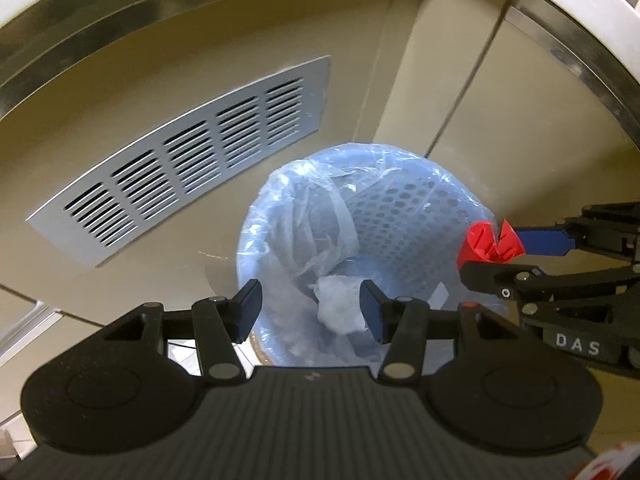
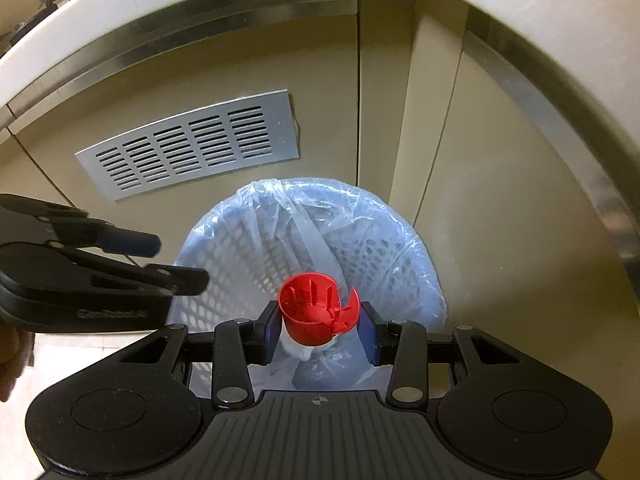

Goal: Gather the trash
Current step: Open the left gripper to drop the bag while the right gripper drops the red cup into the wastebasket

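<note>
Beige cabinet doors [image 2: 248, 72] bear a slotted metal vent [image 2: 192, 144] under a pale countertop [image 2: 120, 20].

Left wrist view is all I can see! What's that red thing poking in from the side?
Observer: It's a red bottle cap. It's hollow, with little ribs inside.
Operator: Is something squeezing it?
Observer: Yes, the right gripper is. Its blue pads press on both sides of the cap.
Operator: Will it land in the bin?
Observer: Probably. In the right wrist view it sits over the opening of the lined basket.
</note>
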The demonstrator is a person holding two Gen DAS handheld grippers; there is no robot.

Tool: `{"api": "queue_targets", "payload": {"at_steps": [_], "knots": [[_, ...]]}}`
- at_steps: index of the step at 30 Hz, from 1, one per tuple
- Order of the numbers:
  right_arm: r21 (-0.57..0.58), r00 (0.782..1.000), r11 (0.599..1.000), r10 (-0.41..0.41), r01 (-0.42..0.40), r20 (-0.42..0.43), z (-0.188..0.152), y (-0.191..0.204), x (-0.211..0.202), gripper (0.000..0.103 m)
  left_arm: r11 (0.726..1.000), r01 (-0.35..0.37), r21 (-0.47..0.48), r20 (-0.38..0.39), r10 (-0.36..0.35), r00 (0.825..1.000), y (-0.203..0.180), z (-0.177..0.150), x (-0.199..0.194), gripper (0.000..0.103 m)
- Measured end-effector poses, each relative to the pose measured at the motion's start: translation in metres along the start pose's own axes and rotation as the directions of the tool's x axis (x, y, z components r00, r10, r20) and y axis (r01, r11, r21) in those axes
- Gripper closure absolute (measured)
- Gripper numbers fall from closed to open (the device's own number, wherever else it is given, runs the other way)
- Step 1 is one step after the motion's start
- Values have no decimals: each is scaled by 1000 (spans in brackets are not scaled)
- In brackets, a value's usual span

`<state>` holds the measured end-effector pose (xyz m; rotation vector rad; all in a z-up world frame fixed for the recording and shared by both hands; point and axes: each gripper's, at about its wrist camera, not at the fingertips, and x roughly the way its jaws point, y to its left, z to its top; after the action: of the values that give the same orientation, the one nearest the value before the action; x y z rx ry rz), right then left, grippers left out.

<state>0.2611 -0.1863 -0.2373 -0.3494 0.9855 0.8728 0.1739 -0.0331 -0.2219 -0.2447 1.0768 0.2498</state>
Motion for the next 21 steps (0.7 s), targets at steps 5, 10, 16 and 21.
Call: {"api": "queue_targets", "payload": {"at_steps": [5, 10, 16, 21], "knots": [[-6, 1000, 1000, 8, -8, -26, 3, 2, 10, 62, 999, -18, -26, -1, 18, 1000, 9, -3, -4, 53], [4, 999, 1000, 27, -27, -19, 5, 2, 18, 61, 998, -30, -51, -2, 30, 1000, 15, -7, -7, 53], [50, 999, 998, 49, -48, -20, 4, -2, 27, 30, 997, -41, -70, 2, 41, 999, 18, -10, -9, 53], [56, 999, 997, 45, -44, -25, 1, -2, 23, 30, 996, -40, -82, -1, 40, 999, 20, -12, -10, 53]]}}
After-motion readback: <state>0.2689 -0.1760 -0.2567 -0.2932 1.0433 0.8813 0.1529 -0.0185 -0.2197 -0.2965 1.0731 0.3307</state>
